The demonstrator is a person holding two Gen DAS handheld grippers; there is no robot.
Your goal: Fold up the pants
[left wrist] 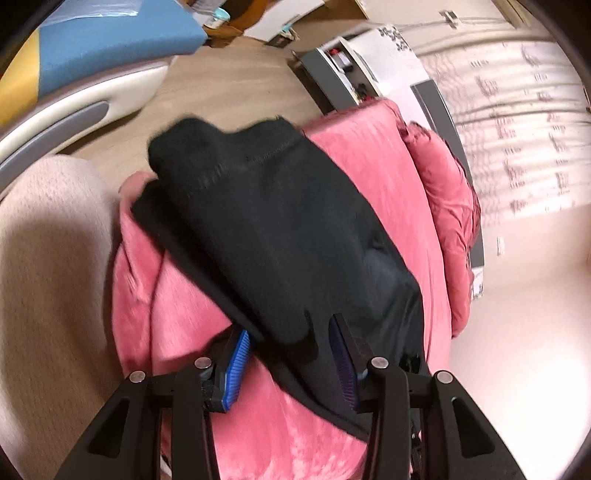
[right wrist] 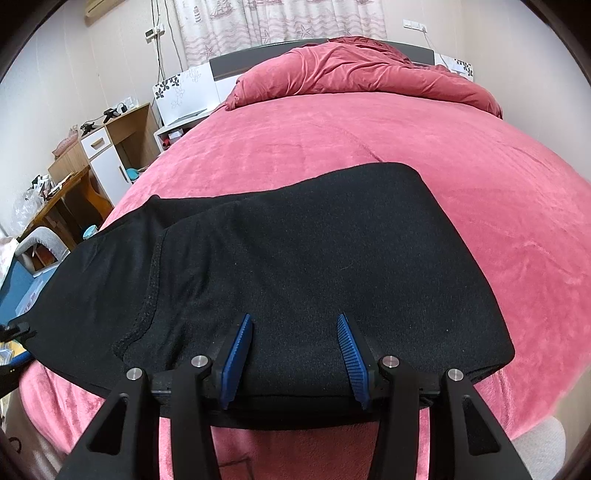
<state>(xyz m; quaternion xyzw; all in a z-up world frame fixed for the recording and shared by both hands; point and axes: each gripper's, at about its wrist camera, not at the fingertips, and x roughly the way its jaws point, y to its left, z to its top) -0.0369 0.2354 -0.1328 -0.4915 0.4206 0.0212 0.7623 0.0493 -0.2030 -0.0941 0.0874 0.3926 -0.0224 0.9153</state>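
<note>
The black pants (right wrist: 280, 266) lie half-folded on the pink bed (right wrist: 424, 155). Both tools, left (left wrist: 291, 354) and right (right wrist: 295, 347), stand spread, pinching nothing. Next, grip the near edge squarely and carry it toward twelve o'clock, aligning hems.

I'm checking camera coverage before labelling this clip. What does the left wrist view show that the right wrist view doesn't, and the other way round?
Only the left wrist view: the left gripper, jaws apart with the pants' edge between them, and a blue and yellow pad.

Only the right wrist view: the right gripper, jaws apart over the fabric, the bunched red duvet at the headboard, and a wooden cabinet.

Both: the black pants lying on the pink bedspread, and patterned curtains.
</note>
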